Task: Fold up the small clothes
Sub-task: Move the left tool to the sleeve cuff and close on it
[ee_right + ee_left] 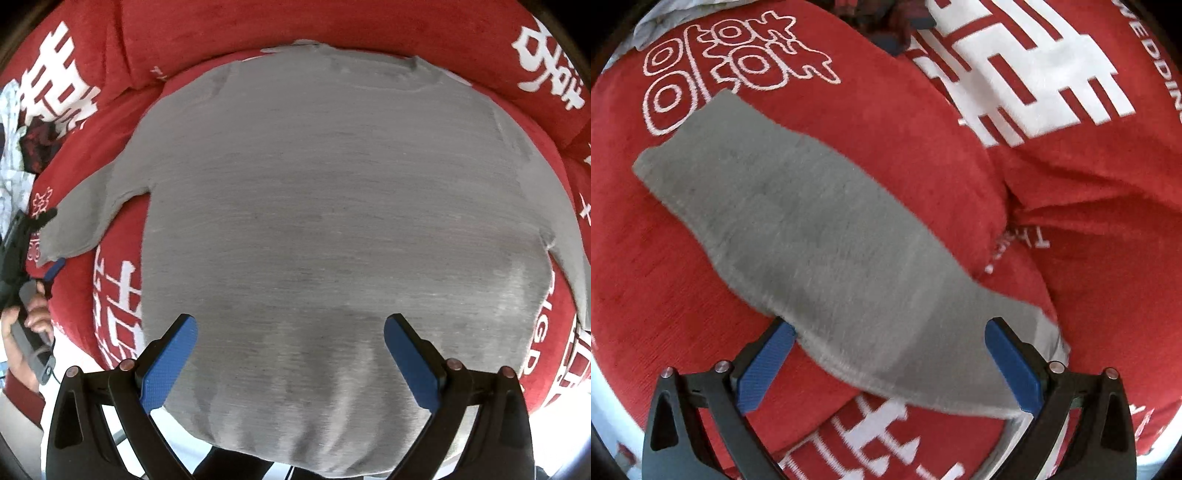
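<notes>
Left wrist view: my left tongs (890, 363) are spread wide, blue pads either side of a grey sleeve (812, 236) without gripping it. The sleeve runs from its cuff at ten o'clock down to five o'clock, lying flat on red cushions (894, 118) printed with white characters.

Right wrist view: at nine o'clock a hand (27, 321) holds the other tool's handle, its tip just beside the cuff of that sleeve. The grey sweater (325, 206) lies spread flat across the red cushions, neckline at twelve o'clock, hem hanging over the near edge at six o'clock. My right tongs (291, 360) stand open over the lower body of the sweater, clamping nothing. The second sleeve (569, 254) trails down at three o'clock.
</notes>
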### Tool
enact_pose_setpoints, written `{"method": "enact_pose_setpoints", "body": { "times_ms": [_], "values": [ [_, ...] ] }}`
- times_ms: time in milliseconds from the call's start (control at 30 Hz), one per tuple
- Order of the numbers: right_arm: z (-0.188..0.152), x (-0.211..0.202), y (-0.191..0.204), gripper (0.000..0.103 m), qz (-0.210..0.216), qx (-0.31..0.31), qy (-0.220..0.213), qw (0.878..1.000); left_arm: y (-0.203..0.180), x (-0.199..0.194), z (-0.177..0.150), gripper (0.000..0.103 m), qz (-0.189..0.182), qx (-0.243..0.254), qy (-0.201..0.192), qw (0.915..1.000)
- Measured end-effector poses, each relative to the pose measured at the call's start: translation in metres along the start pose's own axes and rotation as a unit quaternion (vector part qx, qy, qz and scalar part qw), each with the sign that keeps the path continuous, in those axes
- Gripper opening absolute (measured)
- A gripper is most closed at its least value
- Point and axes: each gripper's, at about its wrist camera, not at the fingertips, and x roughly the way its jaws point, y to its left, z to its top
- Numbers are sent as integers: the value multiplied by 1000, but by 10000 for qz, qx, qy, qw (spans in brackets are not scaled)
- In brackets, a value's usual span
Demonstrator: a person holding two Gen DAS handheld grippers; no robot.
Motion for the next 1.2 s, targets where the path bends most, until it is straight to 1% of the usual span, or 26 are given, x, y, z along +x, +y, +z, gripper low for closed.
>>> {"method": "enact_pose_setpoints", "body": {
  "times_ms": [33,67,100,133,167,200,233,267,333,433,567,667,733,767,833,900,967,1000,1033,1067,1100,1167,1200],
  "values": [
    [0,0,3,101,8,-23,-13,10000,1,0,3,101,-1,-98,-78,9999],
    [0,-1,7,101,22,-58,-26,10000,-3,2,7,88,60,-132,-136,9998],
    [1,-1,9,101,28,-78,-36,10000,-7,4,9,74,252,-94,-202,9994],
    [1,-2,11,101,32,-94,-43,9999,-6,4,9,43,480,39,-233,9986],
    [1,-3,13,101,37,-105,-52,9999,-8,6,10,18,657,196,-212,9974],
    [1,-3,14,101,43,-104,-57,9999,-6,8,13,10,653,269,-169,9974],
    [1,-3,14,101,48,-97,-54,9999,-2,7,14,9,493,280,-126,9983],
    [1,-3,13,101,59,-72,-47,9999,0,6,15,9,424,281,-123,9986],
    [0,-3,12,101,73,-28,-55,10000,-2,0,16,8,397,428,-161,9982],
    [-1,-5,8,101,80,83,-95,9999,-22,-8,16,8,355,841,-312,9953],
    [-4,-13,-2,101,172,296,-207,9992,-72,-19,12,8,-92,1494,-444,9877],
    [-6,-19,-15,101,233,437,-313,9983,-118,-23,3,8,-528,1947,-430,9785],
    [-8,-22,-24,101,271,520,-356,9976,-153,-23,-10,8,-785,2274,-412,9698],
    [-9,-23,-33,101,307,588,-374,9971,-178,-24,-22,8,-962,2497,-381,9628],
    [-10,-25,-46,101,307,671,-394,9965,-210,-21,-41,8,-1218,2724,-284,9540],
    [-11,-31,-67,101,287,812,-455,9952,-249,-14,-70,7,-1535,2951,-58,9430],
    [-11,-37,-89,101,275,980,-549,9933,-290,1,-110,7,-1735,3304,200,9275],
    [-12,-39,-98,101,267,1049,-577,9925,-301,6,-123,7,-1791,3398,301,9228],
    [-12,-41,-107,101,258,1120,-607,9915,-321,19,-147,4,-1920,3532,537,9141],
    [-14,-42,-122,101,246,1225,-641,9901,-333,28,-164,1,-1967,3639,701,9077],
    [-14,-42,-131,101,244,1292,-650,9892,-343,35,-186,1,-1957,3788,834,9007],
    [-17,-39,-155,101,228,1471,-622,9869,-360,56,-229,1,-1819,4137,1076,8856],
    [-18,-37,-163,101,216,1541,-607,9860,-365,69,-248,1,-1710,4269,1215,8796]
  ]
}}
